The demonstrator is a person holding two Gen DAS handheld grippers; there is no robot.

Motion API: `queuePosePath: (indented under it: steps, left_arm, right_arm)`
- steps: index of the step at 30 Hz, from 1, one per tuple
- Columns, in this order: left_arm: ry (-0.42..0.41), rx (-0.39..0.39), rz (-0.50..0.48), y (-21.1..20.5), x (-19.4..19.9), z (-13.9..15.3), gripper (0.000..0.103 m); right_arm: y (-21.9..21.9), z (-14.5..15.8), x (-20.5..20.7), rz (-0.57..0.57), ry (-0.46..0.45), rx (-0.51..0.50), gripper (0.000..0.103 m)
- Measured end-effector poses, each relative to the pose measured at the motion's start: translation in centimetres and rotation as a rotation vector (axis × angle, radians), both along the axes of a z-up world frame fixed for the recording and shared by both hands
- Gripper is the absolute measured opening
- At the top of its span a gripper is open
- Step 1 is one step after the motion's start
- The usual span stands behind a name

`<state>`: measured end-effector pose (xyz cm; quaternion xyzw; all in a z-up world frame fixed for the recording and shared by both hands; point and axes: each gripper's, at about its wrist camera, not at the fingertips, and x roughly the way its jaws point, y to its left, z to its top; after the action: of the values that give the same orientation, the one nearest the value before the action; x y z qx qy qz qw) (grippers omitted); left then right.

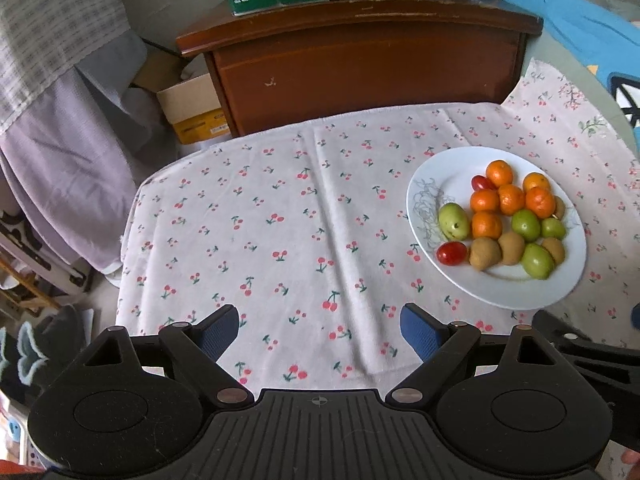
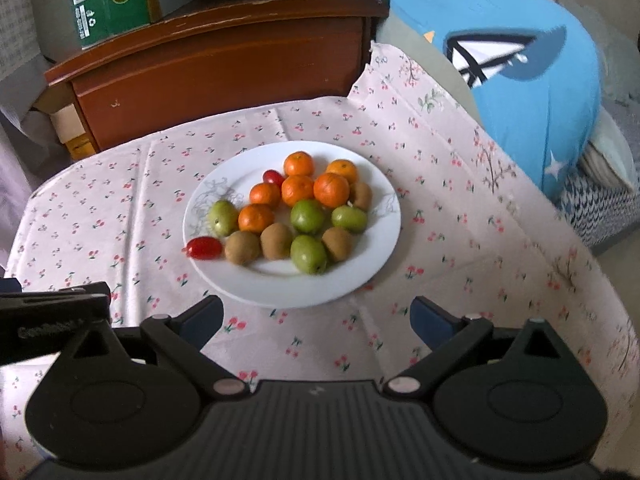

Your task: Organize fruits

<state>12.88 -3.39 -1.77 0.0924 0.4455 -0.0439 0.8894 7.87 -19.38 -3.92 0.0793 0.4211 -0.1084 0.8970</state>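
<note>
Fingers point(image 1: 420, 336) wide apart (both grippers); nothing held.

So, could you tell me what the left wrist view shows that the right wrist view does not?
Only the left wrist view shows the lilac cloth hanging at the left and the open left gripper over bare tablecloth. Only the right wrist view shows the open right gripper near the plate's edge. Both share the white plate of fruit, the brown cabinet, the green box and the blue fabric.
</note>
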Motion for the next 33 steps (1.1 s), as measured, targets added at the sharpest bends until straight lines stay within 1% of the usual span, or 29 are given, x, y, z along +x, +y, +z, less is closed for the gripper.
queuePosePath:
  steps: [6, 14, 18, 19, 23, 29, 33]
  left_arm:
    - [-0.021, -0.018, 0.000, 1.5, -1.6, 0.7, 0.089]
    - [-0.023, -0.065, 0.028, 4.0, -2.8, 1.2, 0.089]
    - [-0.018, -0.078, 0.045, 5.1, -3.3, 1.1, 0.089]
    - [-0.016, -0.079, 0.046, 5.3, -3.4, 1.0, 0.089]
    - [-0.006, -0.074, 0.047, 5.7, -3.6, 0.7, 0.089]
    - [0.009, -0.077, 0.057, 6.2, -3.5, 0.3, 0.089]
    - [0.008, -0.079, 0.058, 6.2, -3.5, 0.3, 0.089]
  right_arm:
    - [0.5, -1.5, -2.1, -0.009, -0.012, 0.048, 0.099]
    - [3.4, -4.5, -4.3, 0.081, -0.012, 0.070, 0.099]
    - [4.9, -6.0, -4.6, 0.124, -0.024, 0.043, 0.099]
    - [5.2, -6.3, -4.6, 0.131, -0.031, 0.037, 0.101]
    - [6.2, -7.1, -4.5, 0.131, -0.069, -0.053, 0.102]
    - [6.3, -7.7, -3.9, 0.068, -0.140, -0.081, 0.102]
    - [6.5, -8.0, -2.9, 0.034, -0.170, -0.094, 0.102]
